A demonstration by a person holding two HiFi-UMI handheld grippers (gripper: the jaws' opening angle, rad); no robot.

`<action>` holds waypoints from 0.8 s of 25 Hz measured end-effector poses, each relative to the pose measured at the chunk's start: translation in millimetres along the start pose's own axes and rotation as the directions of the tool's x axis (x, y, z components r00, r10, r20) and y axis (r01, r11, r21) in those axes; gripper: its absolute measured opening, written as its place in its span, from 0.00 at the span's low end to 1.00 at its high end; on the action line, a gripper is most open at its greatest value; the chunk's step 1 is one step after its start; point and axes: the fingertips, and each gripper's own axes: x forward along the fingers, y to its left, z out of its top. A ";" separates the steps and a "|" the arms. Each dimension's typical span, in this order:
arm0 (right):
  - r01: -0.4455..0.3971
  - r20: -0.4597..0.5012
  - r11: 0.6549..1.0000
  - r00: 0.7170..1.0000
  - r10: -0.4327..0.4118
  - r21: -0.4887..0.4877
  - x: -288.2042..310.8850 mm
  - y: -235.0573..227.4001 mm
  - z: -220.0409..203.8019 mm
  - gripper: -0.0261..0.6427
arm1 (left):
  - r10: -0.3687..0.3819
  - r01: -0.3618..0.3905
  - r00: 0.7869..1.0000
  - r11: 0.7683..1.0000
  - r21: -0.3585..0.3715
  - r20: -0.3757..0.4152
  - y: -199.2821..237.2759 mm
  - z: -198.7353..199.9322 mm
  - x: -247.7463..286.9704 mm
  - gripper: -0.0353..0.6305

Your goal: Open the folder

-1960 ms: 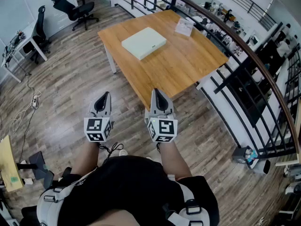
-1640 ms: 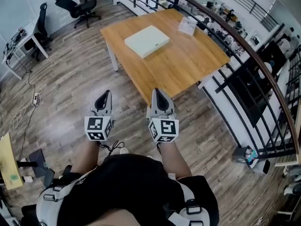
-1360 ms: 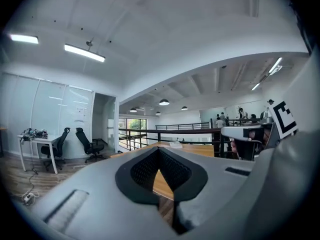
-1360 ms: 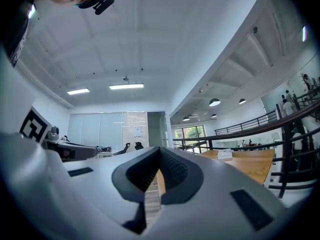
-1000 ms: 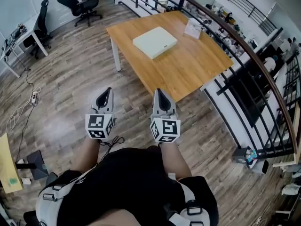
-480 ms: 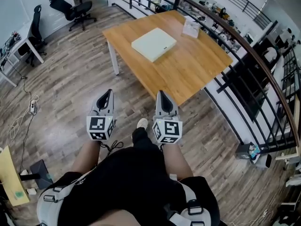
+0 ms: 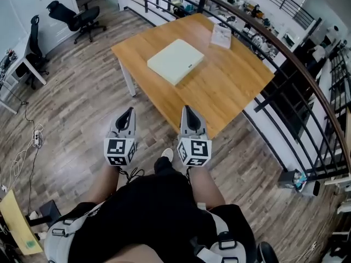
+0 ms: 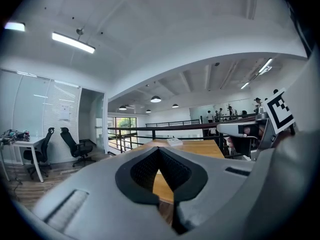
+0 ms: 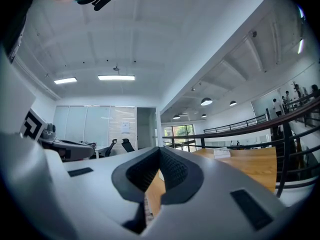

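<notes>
The folder (image 7: 175,61) is a flat, pale, closed rectangle lying on the far half of the wooden table (image 7: 236,86). In the head view both grippers are held side by side in front of the person, well short of the folder. The left gripper (image 7: 129,110) hangs over the floor, left of the table's near corner. The right gripper (image 7: 187,108) points at that corner. Each has its jaws shut with nothing between them, as the left gripper view (image 8: 159,150) and the right gripper view (image 9: 160,149) also show. The folder is not seen in either gripper view.
A small booklet (image 7: 221,35) lies at the table's far corner. A dark railing (image 7: 299,78) runs along the table's right side. Office chairs (image 7: 74,16) and a desk stand at the far left, with cables (image 7: 27,147) on the wood floor. A shoe (image 7: 166,155) shows between the grippers.
The person has walked closer to the table, carrying both grippers forward. The table's near corner now lies just ahead of the right gripper, and a foot has stepped out between the grippers.
</notes>
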 end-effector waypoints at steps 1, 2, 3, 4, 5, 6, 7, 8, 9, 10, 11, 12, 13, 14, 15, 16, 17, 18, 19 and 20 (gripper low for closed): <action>0.005 -0.003 1.000 1.000 -0.005 0.001 11.3 -6.3 0.2 0.05 | -0.010 0.010 1.000 1.000 0.002 -0.005 1.3 1.2 14.5 0.06; 0.010 -0.003 1.000 1.000 -0.010 0.002 22.6 -13.3 1.8 0.05 | -0.021 0.022 1.000 1.000 0.007 -0.009 2.3 3.9 29.5 0.06; 0.016 -0.002 1.000 1.000 -0.016 0.002 33.9 -20.7 3.9 0.05 | -0.031 0.032 0.999 0.999 0.016 -0.011 3.4 7.6 44.4 0.06; 0.022 -0.002 1.000 1.000 -0.022 0.003 44.8 -28.3 5.5 0.05 | -0.039 0.039 0.999 0.999 0.025 -0.013 4.7 11.6 58.8 0.06; 0.027 -0.003 1.000 1.000 -0.027 0.006 55.3 -36.0 6.3 0.05 | -0.044 0.045 0.999 0.999 0.030 -0.015 6.5 15.7 72.4 0.06; 0.032 -0.003 0.999 0.999 -0.032 0.010 65.5 -43.7 6.6 0.05 | -0.049 0.049 0.999 0.998 0.034 -0.016 8.4 19.6 85.6 0.06; 0.038 -0.004 0.999 0.999 -0.038 0.015 75.7 -51.5 6.4 0.05 | -0.053 0.054 0.998 0.998 0.037 -0.018 10.2 23.0 98.6 0.06; 0.044 -0.002 0.999 0.999 -0.044 0.019 85.7 -59.1 6.1 0.05 | -0.059 0.060 0.998 0.997 0.043 -0.020 12.0 25.6 111.6 0.06; 0.051 0.001 0.998 0.999 -0.051 0.023 95.5 -66.6 6.1 0.05 | -0.066 0.067 0.998 0.997 0.050 -0.024 13.6 27.8 124.8 0.06; 0.059 0.004 0.998 0.998 -0.059 0.027 105.2 -74.1 6.2 0.05 | -0.075 0.077 0.997 0.995 0.057 -0.026 14.9 29.7 138.2 0.06; 0.066 0.007 0.997 0.998 -0.067 0.031 114.8 -81.6 6.0 0.05 | -0.085 0.086 0.996 0.994 0.065 -0.028 16.0 31.6 151.8 0.06; 0.073 0.007 0.997 0.997 -0.073 0.037 123.7 -89.3 4.8 0.05 | -0.093 0.095 0.995 0.993 0.073 -0.029 16.5 33.0 165.2 0.06; 0.077 0.002 0.996 0.997 -0.077 0.043 131.6 -97.2 2.2 0.05 | -0.098 0.101 0.995 0.992 0.079 -0.033 16.4 33.6 178.1 0.06; 0.081 -0.005 0.996 0.997 -0.081 0.048 137.8 -105.3 -1.5 0.05 | -0.102 0.105 0.994 0.991 0.085 -0.039 15.8 33.4 190.0 0.06; 0.085 -0.012 0.995 0.996 -0.084 0.053 142.7 -113.5 -5.4 0.05 | -0.104 0.108 0.993 0.990 0.089 -0.046 14.9 32.7 201.0 0.06; 0.089 -0.019 0.994 0.996 -0.088 0.058 146.8 -122.0 -9.2 0.05 | -0.106 0.111 0.993 0.989 0.093 -0.054 14.1 31.8 211.4 0.06; 0.096 -0.025 0.993 0.995 -0.095 0.063 150.5 -130.4 -12.9 0.05 | -0.108 0.113 0.992 0.989 0.094 -0.061 13.9 30.6 221.1 0.06; 0.106 -0.032 0.992 0.994 -0.104 0.069 154.1 -138.5 -16.6 0.05 | -0.110 0.115 0.992 0.989 0.089 -0.068 14.5 29.0 230.1 0.06; 0.118 -0.039 0.990 0.993 -0.115 0.075 158.5 -146.2 -20.1 0.05 | -0.112 0.118 0.991 0.990 0.080 -0.074 16.0 27.3 238.8 0.06; 0.130 -0.046 0.988 0.991 -0.127 0.081 163.7 -152.8 -23.0 0.05 | -0.115 0.121 0.990 0.990 0.067 -0.079 18.1 26.4 247.1 0.06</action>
